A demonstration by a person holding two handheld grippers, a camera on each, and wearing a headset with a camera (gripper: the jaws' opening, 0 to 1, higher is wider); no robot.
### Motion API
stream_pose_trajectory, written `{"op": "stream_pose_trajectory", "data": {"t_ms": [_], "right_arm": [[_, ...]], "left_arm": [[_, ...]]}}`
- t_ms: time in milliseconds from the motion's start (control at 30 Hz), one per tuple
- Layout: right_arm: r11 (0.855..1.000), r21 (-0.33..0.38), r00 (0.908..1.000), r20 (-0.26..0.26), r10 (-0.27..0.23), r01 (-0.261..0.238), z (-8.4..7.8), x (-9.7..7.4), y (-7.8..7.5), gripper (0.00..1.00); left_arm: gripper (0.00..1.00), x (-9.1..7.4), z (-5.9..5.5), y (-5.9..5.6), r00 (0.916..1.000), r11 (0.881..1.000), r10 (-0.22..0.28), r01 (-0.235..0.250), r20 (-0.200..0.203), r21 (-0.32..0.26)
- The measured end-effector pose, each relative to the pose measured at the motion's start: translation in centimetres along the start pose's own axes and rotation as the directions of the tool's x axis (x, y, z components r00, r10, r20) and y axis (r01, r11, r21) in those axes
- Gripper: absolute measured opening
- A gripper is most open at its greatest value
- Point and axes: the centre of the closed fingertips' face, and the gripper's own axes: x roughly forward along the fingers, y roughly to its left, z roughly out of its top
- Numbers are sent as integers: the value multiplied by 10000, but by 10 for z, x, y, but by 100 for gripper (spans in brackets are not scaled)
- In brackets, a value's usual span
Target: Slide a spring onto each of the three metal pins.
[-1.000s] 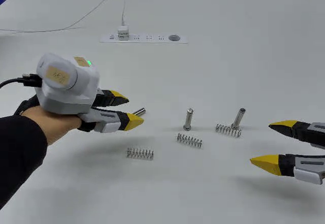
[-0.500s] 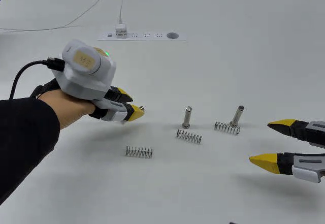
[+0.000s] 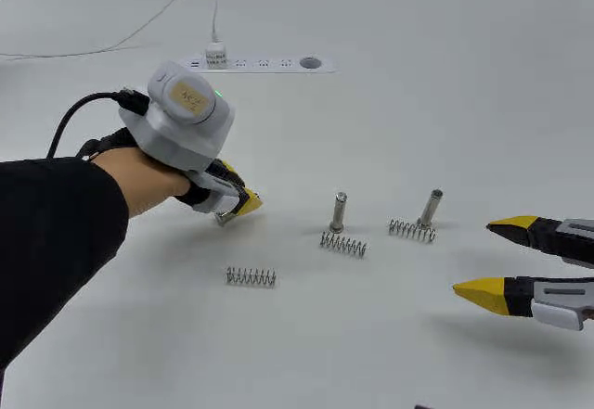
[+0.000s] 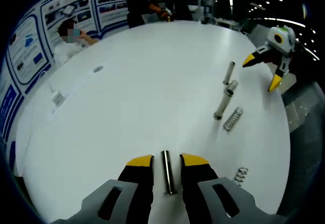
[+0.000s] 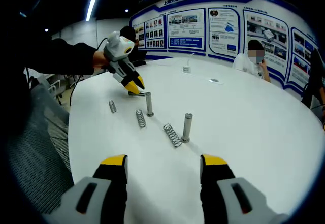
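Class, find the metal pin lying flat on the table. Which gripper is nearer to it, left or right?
Left. The left gripper has its open jaws either side of the flat pin; the right gripper hangs apart, beyond the middle pin and the far pin.

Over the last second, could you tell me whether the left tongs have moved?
Yes: the left tongs swung forward toward the power strip and tipped down over the lying pin.
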Motion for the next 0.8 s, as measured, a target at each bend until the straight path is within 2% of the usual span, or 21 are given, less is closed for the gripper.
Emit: {"op": "stream_pose_trajectory", "data": {"t_ms": [100, 233, 800], "right_arm": [[10000, 5, 10000, -27, 14, -14, -1, 0, 0, 59], [10000, -9, 10000, -55, 31, -31, -1, 1, 1, 59], [9999, -115, 9998, -183, 66, -68, -3, 2, 1, 59]], "left_arm": [[19, 2, -2, 1, 9998, 10000, 41, -40, -209, 59], [16, 4, -1, 2, 9995, 10000, 68, -68, -296, -9], [12, 9, -3, 3, 9935, 9996, 119, -88, -1129, 281]]}}
